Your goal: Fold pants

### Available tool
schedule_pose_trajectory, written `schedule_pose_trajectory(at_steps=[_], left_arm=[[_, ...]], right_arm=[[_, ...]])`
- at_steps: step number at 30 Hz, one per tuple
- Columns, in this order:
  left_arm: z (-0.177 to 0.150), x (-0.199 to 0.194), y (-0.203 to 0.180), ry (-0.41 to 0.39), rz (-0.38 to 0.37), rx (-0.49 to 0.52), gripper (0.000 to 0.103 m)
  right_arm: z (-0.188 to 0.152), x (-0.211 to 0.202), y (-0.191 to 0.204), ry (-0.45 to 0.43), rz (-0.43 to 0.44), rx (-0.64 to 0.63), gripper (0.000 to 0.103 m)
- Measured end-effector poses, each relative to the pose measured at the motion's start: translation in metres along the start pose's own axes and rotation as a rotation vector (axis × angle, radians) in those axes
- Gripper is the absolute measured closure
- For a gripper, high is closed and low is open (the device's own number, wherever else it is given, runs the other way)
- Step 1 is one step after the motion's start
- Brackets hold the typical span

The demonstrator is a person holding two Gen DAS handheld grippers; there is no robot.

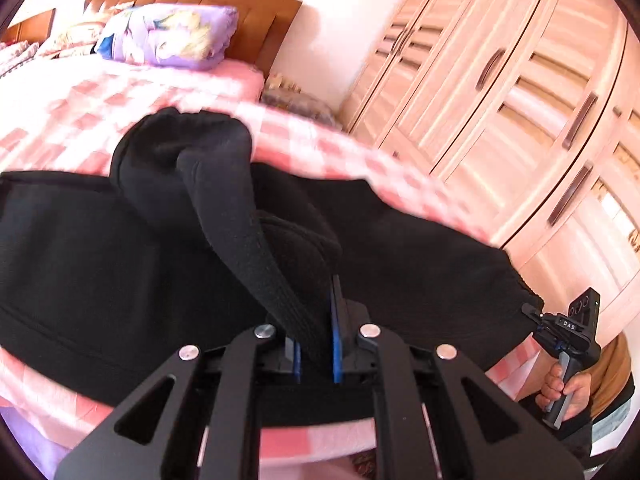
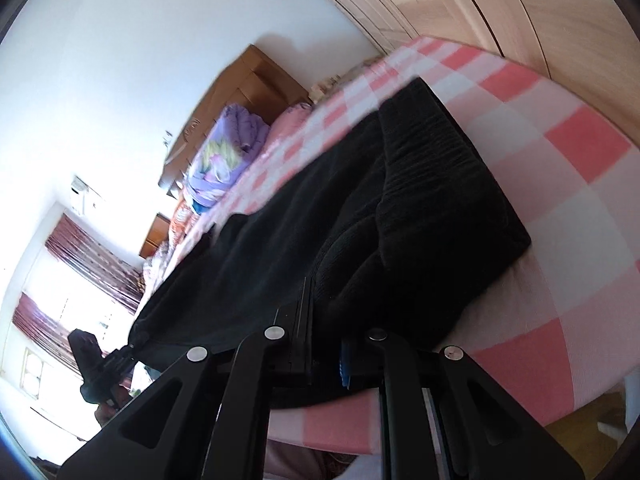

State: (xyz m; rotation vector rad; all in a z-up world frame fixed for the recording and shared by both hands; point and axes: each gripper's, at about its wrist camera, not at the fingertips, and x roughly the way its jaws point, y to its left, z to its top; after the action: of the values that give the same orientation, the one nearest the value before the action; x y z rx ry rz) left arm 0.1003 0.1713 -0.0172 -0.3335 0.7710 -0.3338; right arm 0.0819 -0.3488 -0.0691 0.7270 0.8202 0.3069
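Black pants lie spread across a pink and white checked bed. In the left wrist view my left gripper is shut on a thick ribbed band of the pants, which rises between the blue pads and drapes away over the cloth. At the right edge of that view my right gripper pinches a corner of the pants. In the right wrist view the pants show a folded bulge at the right. My right gripper is shut on their near edge. My left gripper holds the far corner.
A light wooden wardrobe stands close beside the bed's right edge. A purple pillow and a wooden headboard are at the far end. A hand grasps the right gripper's handle. A curtained window is beyond.
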Motion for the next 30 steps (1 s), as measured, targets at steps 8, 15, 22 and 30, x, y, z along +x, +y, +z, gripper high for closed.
schedule_pose_trajectory(at_steps=[8,15,22,30], left_arm=[[-0.021,0.032,0.022,0.096,0.041,-0.059,0.093],[-0.026,0.03,0.021,0.096,0.049,-0.059,0.092],[-0.026,0.028,0.022,0.093,0.046,-0.072,0.09],[-0.027,0.018,0.011,0.062,0.081,-0.018,0.092]], right_arm=[[-0.003,0.002,-0.014,-0.007,0.052,0.066,0.087],[-0.003,-0.009,-0.017,-0.015,0.043,0.103,0.083],[-0.005,-0.014,0.001,-0.081,-0.049,0.02,0.088],[-0.007,-0.01,-0.007,-0.073,-0.061,0.047,0.089]])
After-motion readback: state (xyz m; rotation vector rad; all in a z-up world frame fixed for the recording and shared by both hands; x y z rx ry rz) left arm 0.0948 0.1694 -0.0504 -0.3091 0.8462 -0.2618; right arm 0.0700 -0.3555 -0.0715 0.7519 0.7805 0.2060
